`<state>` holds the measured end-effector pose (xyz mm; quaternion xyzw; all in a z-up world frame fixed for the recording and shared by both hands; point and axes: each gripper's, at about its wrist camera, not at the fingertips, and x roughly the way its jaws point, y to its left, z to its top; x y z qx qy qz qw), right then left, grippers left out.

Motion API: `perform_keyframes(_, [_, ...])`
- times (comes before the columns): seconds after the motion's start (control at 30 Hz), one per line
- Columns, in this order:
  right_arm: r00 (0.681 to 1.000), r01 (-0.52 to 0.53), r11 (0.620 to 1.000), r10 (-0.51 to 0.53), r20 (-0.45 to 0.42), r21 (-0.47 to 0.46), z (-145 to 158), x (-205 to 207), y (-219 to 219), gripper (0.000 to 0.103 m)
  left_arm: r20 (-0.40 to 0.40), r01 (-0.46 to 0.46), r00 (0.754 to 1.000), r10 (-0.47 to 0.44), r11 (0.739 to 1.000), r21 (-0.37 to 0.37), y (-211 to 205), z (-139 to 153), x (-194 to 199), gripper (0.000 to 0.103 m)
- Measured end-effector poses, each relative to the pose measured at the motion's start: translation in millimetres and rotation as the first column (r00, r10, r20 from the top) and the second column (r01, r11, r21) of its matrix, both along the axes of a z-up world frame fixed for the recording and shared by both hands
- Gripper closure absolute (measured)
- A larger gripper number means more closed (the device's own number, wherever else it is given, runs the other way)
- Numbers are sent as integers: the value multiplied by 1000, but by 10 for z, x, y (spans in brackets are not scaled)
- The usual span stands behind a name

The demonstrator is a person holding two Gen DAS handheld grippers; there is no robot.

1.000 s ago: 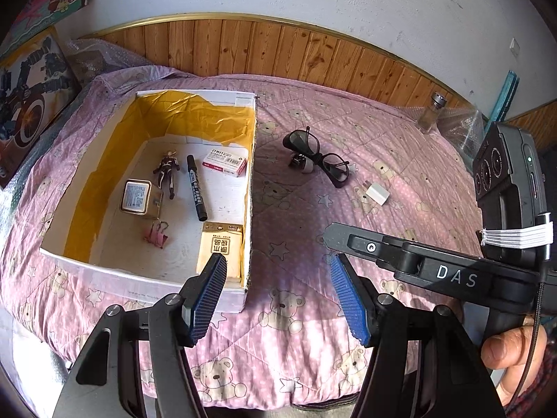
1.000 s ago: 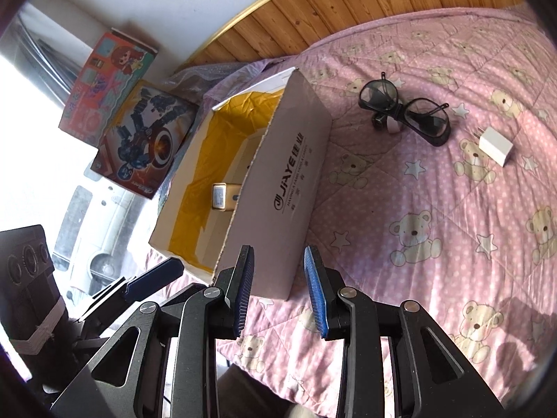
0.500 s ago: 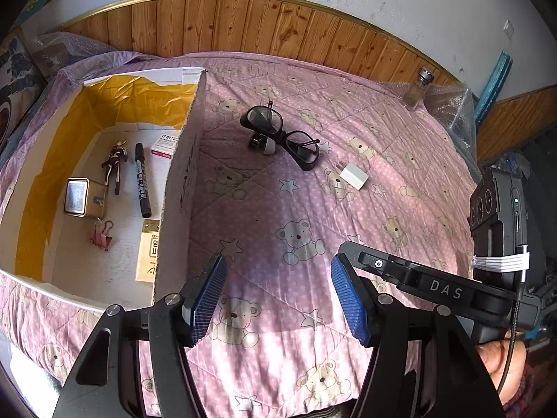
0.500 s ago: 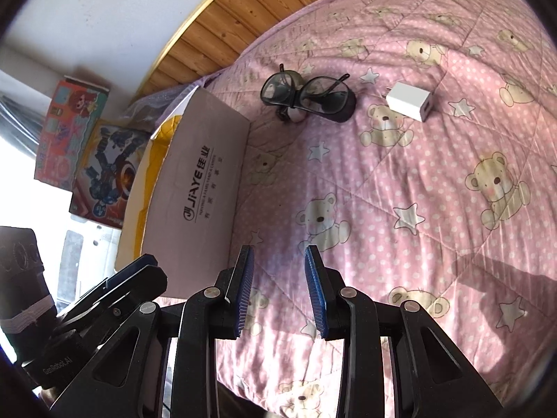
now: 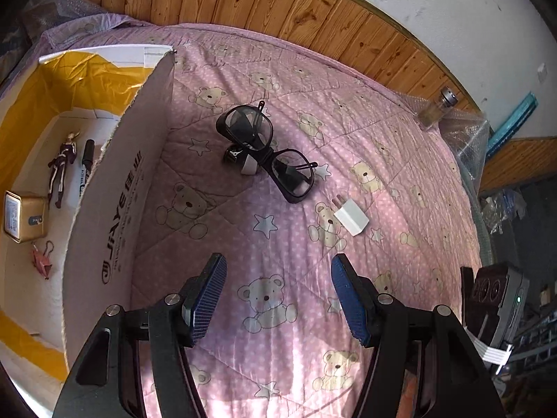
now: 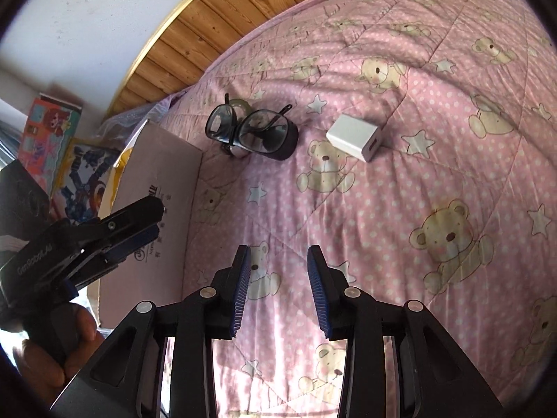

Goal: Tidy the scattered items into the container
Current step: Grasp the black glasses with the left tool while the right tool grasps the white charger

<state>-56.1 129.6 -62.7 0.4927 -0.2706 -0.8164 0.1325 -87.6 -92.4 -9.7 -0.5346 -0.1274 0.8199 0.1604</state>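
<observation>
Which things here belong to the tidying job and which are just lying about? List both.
Part of the job:
- cardboard box
- black glasses on the quilt
- white charger on the quilt
- small black-and-white object under the glasses
- left tongs and right tongs, both open and empty

Just lying about:
- glass jar by the wall
- picture boxes beyond the cardboard box

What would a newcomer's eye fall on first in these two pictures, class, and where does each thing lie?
First the black glasses mid-quilt, lying over a small white gadget, with a white charger apart to their right. Next the box at the left, yellow-lined, already holding a figurine, a marker, a tin and a pink clip. Both tongs, left and right, hang open and empty above the pink bear-print quilt.
</observation>
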Motion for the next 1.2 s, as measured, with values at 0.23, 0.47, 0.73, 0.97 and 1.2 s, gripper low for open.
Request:
perform_keyframes(0.23, [1000,22,996,-20,-18,83,-18,-268,213,63,120,-133,985,122,987,91,94,-346,-494,39])
perform_keyframes(0.47, [999,0,973,9,-40,229,-88,-539,244,55,155,-240,963,219,962,131,186,-600,-883,39])
perform_keyframes(0.73, [993,-77,920,105,-52,385,-159,-914,155,52,149,-313,944,296,943,110,245,-804,-1209,31])
perform_keyframes(0.97, [992,-106,921,122,-19,375,-365,-1038,105,53,114,-275,959,260,951,144,243,-821,-1263,39])
perform_keyframes(1.2, [995,-71,931,90,-39,359,-381,-1006,166,71,44,-162,987,157,978,132,384,-675,-1329,71])
